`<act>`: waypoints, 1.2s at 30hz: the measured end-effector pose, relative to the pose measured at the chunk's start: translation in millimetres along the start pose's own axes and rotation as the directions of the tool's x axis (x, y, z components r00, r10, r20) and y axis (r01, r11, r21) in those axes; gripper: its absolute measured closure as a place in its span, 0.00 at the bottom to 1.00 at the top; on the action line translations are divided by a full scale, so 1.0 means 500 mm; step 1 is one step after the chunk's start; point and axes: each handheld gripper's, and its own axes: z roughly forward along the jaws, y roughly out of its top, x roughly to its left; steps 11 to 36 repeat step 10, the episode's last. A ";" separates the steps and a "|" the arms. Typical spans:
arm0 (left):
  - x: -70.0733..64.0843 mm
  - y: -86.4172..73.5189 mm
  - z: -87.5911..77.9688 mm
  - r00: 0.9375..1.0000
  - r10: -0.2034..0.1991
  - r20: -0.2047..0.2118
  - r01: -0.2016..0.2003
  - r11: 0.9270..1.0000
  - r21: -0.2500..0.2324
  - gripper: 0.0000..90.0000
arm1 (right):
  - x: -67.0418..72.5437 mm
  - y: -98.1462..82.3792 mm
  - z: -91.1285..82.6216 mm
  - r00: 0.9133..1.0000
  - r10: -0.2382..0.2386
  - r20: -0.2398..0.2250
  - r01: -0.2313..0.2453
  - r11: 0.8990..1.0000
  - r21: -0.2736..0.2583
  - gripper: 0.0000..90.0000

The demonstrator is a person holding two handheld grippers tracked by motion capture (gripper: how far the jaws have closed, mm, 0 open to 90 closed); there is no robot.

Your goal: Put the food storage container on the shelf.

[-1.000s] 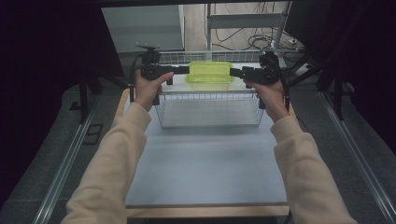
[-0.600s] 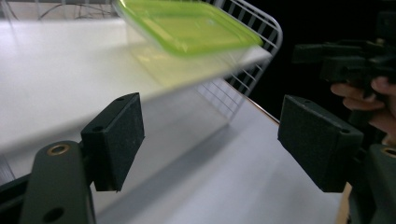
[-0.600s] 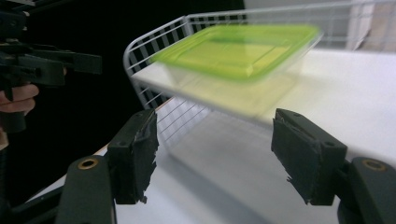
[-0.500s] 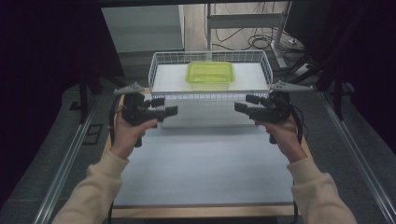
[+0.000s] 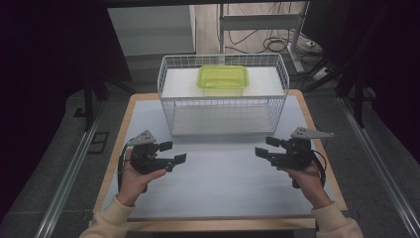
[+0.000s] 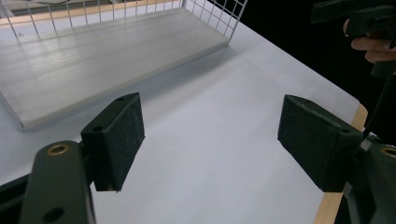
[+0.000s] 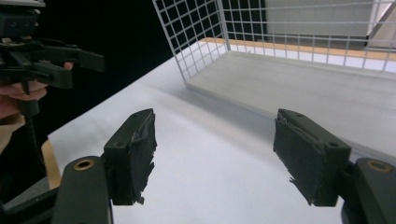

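A lime-green lidded container [image 5: 223, 77] lies inside the white wire basket [image 5: 168, 106] at the far side of the table, toward the basket's back. My left gripper [image 5: 173, 151] is held low over the table's near left, open, with nothing between its pads [image 6: 116, 140]. My right gripper [image 5: 265, 147] hovers at the near right, also open and empty. Its jaws have just been opening a little further. The two grippers point toward each other across the mat. In the left gripper view the right gripper [image 6: 355, 18] shows far off, and in the right gripper view the left gripper [image 7: 42, 56].
The white mat [image 5: 223, 173] covers a wood-edged table. The basket's pale floor [image 7: 327, 88] lies just beyond both grippers. Metal rails [image 5: 69, 178] run along the floor on both sides, and cables [image 5: 277, 44] lie behind the table.
Both hands have pulled back from the basket toward the near edge and sunk lower. The green container, between the grippers a second ago, now rests in the basket.
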 end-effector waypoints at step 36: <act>0.007 -0.024 0.008 1.000 -0.024 0.015 0.024 1.000 0.017 0.25 | 0.003 -0.016 -0.005 0.998 -0.047 0.036 0.047 0.999 0.005 0.28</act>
